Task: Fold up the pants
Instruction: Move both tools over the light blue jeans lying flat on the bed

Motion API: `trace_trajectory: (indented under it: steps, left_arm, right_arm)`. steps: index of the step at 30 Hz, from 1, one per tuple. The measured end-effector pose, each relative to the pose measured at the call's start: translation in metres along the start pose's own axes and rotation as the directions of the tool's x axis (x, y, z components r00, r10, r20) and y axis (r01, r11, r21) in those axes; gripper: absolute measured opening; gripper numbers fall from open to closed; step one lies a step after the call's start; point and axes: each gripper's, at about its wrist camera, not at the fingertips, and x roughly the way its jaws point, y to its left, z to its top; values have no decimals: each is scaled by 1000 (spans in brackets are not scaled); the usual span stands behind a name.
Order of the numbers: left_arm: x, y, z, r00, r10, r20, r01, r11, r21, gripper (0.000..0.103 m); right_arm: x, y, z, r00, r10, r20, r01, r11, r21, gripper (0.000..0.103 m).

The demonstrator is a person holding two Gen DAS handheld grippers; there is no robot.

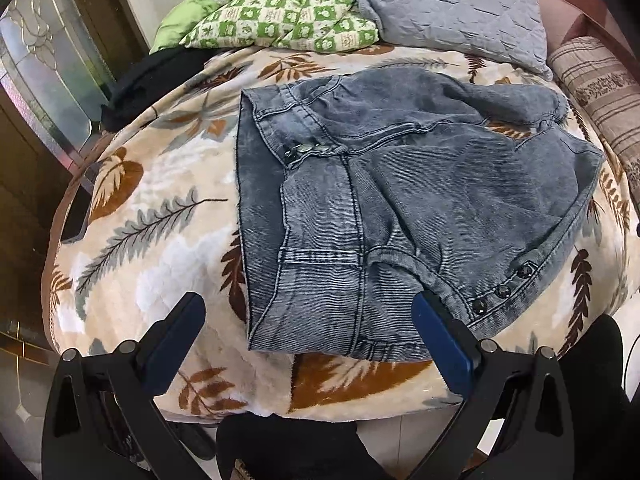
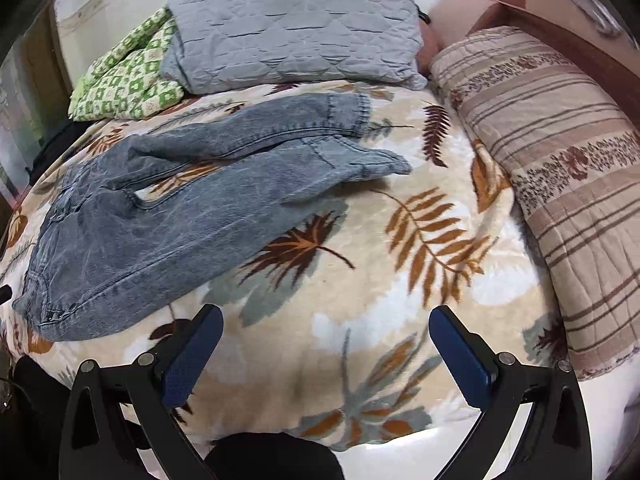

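Observation:
Grey-blue washed denim pants (image 1: 400, 200) lie spread on a leaf-print blanket (image 1: 160, 208), waistband to the left in the left wrist view, legs running away to the right. My left gripper (image 1: 308, 316) is open just above the near edge of the waistband, its right finger (image 1: 444, 340) over the denim near a row of snaps. In the right wrist view the pants (image 2: 160, 208) lie at the left, both legs spread apart and reaching toward the pillows. My right gripper (image 2: 326, 336) is open and empty over bare blanket (image 2: 360, 280), to the right of the pants.
A grey quilted pillow (image 2: 296, 24) and a green checked quilt (image 2: 124, 80) lie at the far end of the bed. A striped beige bolster (image 2: 560, 184) runs along the right side. A dark garment (image 1: 152, 76) lies at the far left edge.

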Motion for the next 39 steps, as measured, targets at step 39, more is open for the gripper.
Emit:
trace_trajectory:
  steps: [39]
  left_arm:
    - [25,9,37,989,-94,-113,80,989,-123,103]
  right_arm:
    - [42,-46,35,999,-8,-44,12,997,73,103]
